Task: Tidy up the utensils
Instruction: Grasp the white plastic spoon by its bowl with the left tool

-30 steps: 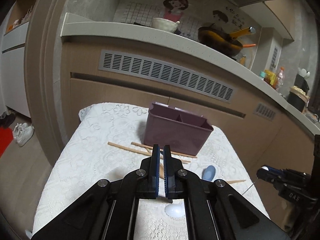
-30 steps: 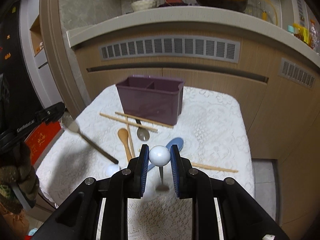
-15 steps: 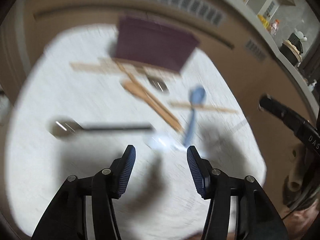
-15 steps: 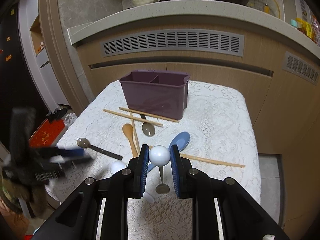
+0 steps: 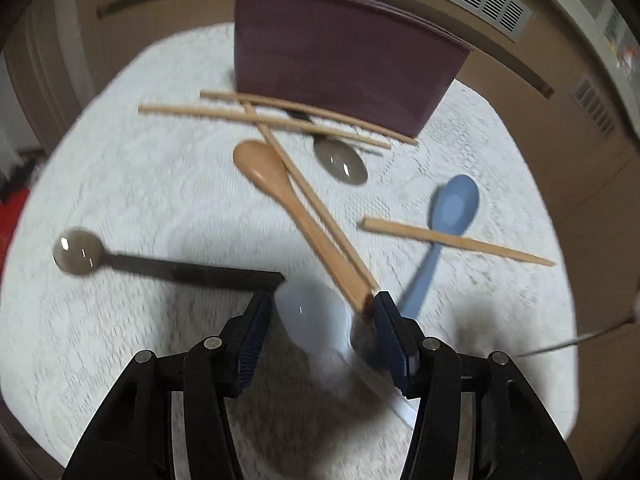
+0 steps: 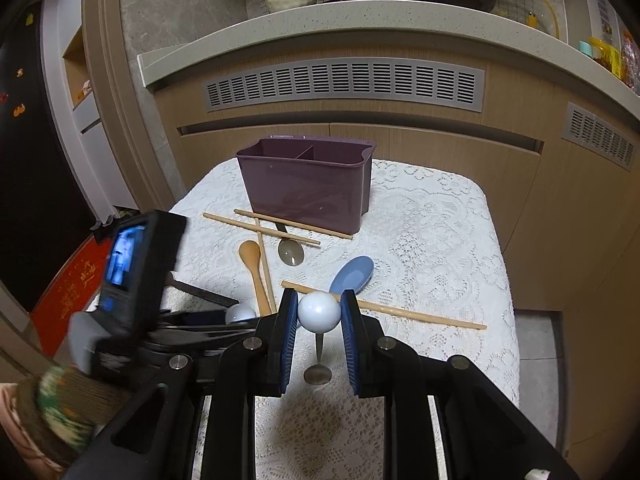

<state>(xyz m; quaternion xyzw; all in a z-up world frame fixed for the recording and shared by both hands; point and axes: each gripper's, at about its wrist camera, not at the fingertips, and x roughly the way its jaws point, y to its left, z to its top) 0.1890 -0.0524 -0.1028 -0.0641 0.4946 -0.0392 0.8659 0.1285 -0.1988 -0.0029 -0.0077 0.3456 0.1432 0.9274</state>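
Note:
My left gripper (image 5: 322, 322) is open, low over the white lace cloth (image 5: 132, 168), its fingers either side of a white spoon's bowl (image 5: 310, 314); the wooden spoon's handle end (image 5: 296, 216) also lies between them. My right gripper (image 6: 318, 320) is shut on a white ball-ended metal utensil (image 6: 319, 312) that hangs down over the cloth. The purple divided holder (image 6: 308, 184) stands at the back of the table. Chopsticks (image 5: 260, 114), a blue spoon (image 5: 448, 216), a metal spoon (image 5: 340, 160) and a black-handled spoon (image 5: 120, 260) lie loose in front of it.
The table (image 6: 440, 240) stands against a wooden cabinet with a vent grille (image 6: 344, 80) under a counter. The left gripper body (image 6: 132, 280) fills the lower left of the right wrist view. Floor drops off at the right edge (image 6: 536, 336).
My left gripper has opened, let go of the black-handled spoon on the cloth's left side, and come down around the white spoon. My right gripper holds still.

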